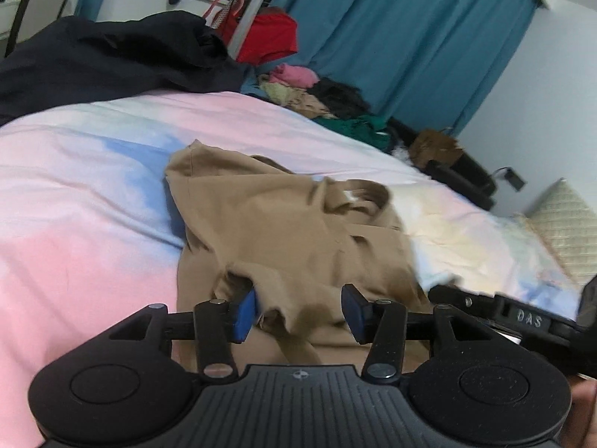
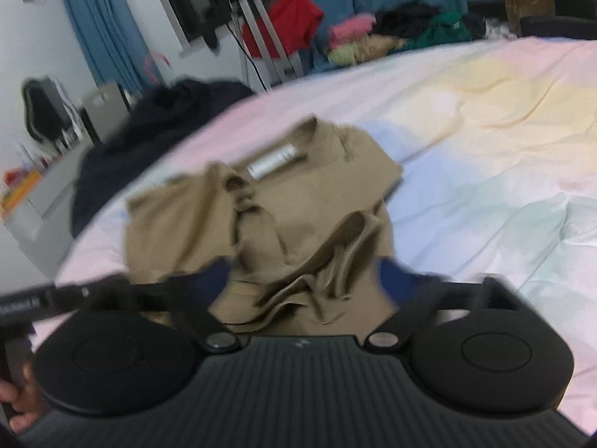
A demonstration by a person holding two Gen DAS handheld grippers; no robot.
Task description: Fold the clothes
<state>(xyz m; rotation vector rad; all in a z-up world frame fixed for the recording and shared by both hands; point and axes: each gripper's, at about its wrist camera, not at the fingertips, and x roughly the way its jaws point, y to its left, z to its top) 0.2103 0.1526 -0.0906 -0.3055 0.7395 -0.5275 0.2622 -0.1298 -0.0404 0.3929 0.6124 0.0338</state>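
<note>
Left to right. Dark navy garment [image 1: 112,52] heaped at the far left edge of the bed [image 1: 74,194], well apart from the work area. Bed cover is pastel pink/blue/yellow.

Tan shirt [image 1: 283,224] lies crumpled mid-bed, partly folded over itself. In the right wrist view its white neck label [image 2: 269,163] faces up at the far end, with loose folds bunched at the near edge.

Left gripper [image 1: 300,311]: jaws about half open, blue pads either side of a ridge of tan fabric at the shirt's near edge. Left pad sits against a fold, right pad looks clear; no clamp on the cloth.

Right gripper [image 2: 304,280]: jaws wide open, straddling the bunched near edge of the shirt. Pads blurred, not pressing on fabric. Nothing held.

Far side of the bed: red garment [image 1: 266,39] on a stand, mixed clothes pile [image 1: 317,93], blue curtain [image 1: 410,33] behind.
</note>
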